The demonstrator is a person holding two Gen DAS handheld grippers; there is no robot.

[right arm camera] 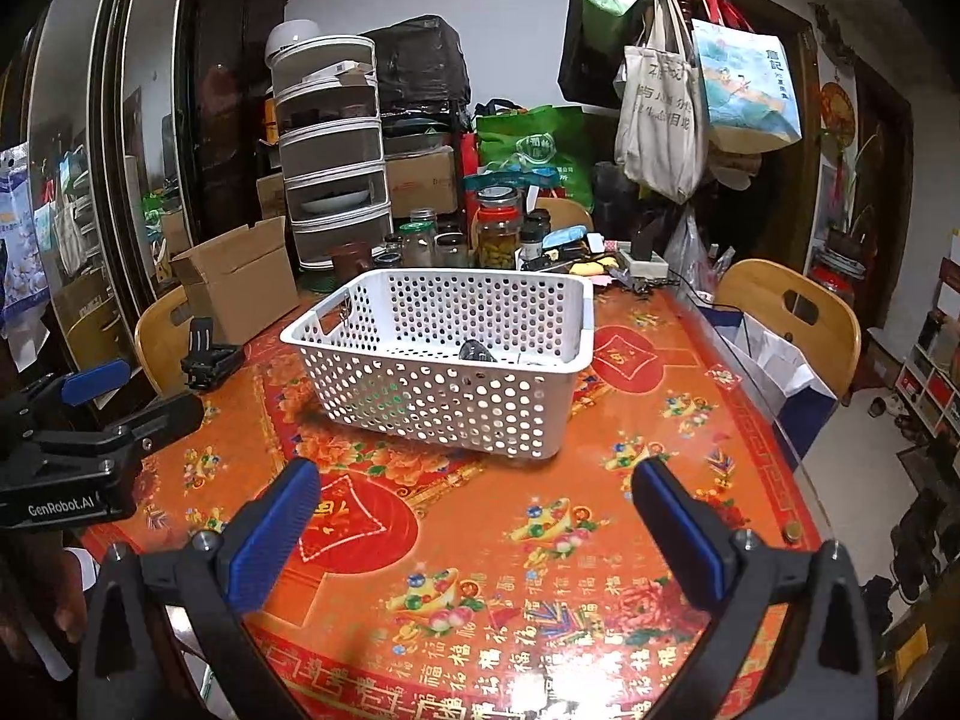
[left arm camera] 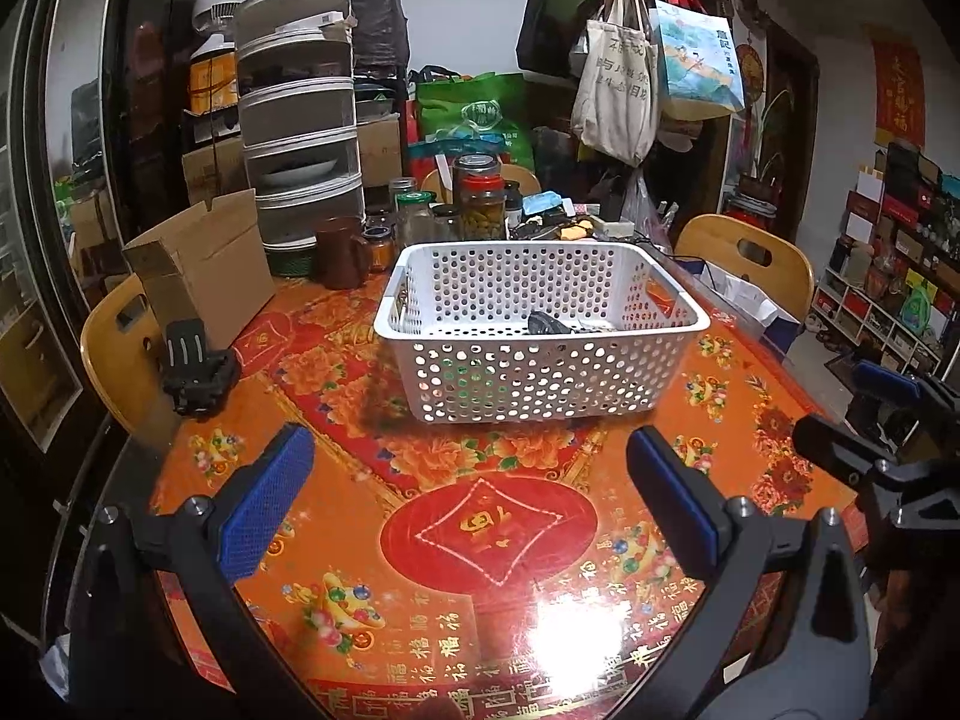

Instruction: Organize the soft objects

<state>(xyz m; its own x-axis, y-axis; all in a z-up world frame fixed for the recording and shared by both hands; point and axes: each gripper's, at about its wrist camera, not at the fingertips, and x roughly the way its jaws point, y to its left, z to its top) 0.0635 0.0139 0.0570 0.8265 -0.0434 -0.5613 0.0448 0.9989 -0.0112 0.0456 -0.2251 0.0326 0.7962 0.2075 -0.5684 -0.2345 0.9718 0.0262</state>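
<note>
Two tools, left tool (left arm camera: 468,504) and right tool (right arm camera: 474,516), gape wide, empty, facing one basket (left arm camera: 540,384).

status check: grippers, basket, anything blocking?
Left gripper open, empty; right gripper open, empty. White basket mid-table, dark item inside. Path to basket clear; black clip off left.

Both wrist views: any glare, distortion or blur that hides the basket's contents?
Left wrist: lamp glare on the tablecloth near the bottom edge, away from the basket; fisheye bends the edges. Right wrist: weaker glare, sharp, but the basket wall hides most contents.
</note>
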